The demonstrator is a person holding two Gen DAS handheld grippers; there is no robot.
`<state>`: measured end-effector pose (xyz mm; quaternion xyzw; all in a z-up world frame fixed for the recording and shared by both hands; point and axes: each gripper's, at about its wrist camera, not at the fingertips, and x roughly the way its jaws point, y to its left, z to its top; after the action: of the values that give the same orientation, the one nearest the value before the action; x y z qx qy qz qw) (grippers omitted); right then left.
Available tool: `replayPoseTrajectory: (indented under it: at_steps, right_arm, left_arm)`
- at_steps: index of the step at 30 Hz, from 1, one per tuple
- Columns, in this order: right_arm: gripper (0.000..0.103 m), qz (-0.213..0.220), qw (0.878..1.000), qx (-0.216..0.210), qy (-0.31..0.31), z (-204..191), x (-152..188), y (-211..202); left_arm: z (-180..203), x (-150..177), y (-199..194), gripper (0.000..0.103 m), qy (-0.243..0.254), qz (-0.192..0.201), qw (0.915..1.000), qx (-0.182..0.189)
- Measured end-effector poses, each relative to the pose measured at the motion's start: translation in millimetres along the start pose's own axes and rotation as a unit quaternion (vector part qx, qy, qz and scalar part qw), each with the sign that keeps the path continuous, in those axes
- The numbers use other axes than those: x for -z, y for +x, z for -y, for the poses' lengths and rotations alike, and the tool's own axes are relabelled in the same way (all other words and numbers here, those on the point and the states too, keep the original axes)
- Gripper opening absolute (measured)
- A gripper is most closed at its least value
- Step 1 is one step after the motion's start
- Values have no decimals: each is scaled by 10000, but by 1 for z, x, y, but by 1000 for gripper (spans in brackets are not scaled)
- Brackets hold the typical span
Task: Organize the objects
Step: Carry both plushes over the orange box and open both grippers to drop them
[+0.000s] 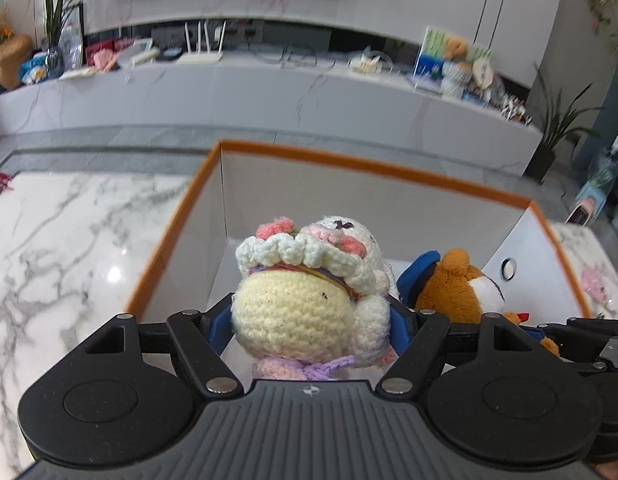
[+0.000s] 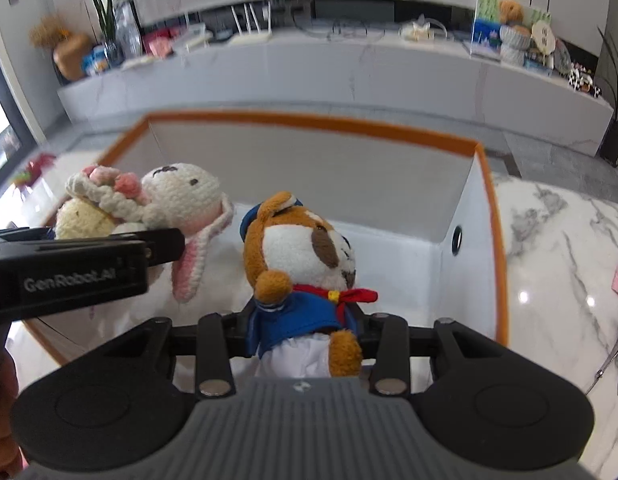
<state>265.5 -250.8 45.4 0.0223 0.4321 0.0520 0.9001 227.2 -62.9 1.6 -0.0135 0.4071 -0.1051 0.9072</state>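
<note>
I get bright, even daylight in both feeds, with white glare spots on the glossy marble tabletop (image 1: 69,248) and a blown-out window (image 2: 1,120) at the left edge of my right wrist view. Both fisheye lenses bow the long cabinet (image 1: 269,92) behind and darken the corners. The orange-rimmed box (image 1: 373,164) and the background look smeared and soft, while the near gripper bodies stay sharp and cast only faint shadows.
</note>
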Motion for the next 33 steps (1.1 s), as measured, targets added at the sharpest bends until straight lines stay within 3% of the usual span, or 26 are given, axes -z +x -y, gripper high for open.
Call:
replayPoseTrajectory:
  at_steps: [7,13,16,22,33]
  right_arm:
    - [42,-408,9989,207,52,3,4,7]
    - [45,-669,9973,249,156,3,11,13]
    - [52,-750,9967,310,87,-1,13,16]
    - [71,-563,9979,305,16,-5,18,7]
    - [77,-176,9992,268,-231,-14,15,-12]
  left_arm:
    - [10,5,17,86,150,-394,9990,-155]
    - [16,5,17,86,219,-446,9984,-288]
    - [18,3,18,87,330,-441,9976,-414]
    - [24,2,17,91,481,-475,9957,-634]
    - [21,-2,-3,91,536,-174,9963,-649]
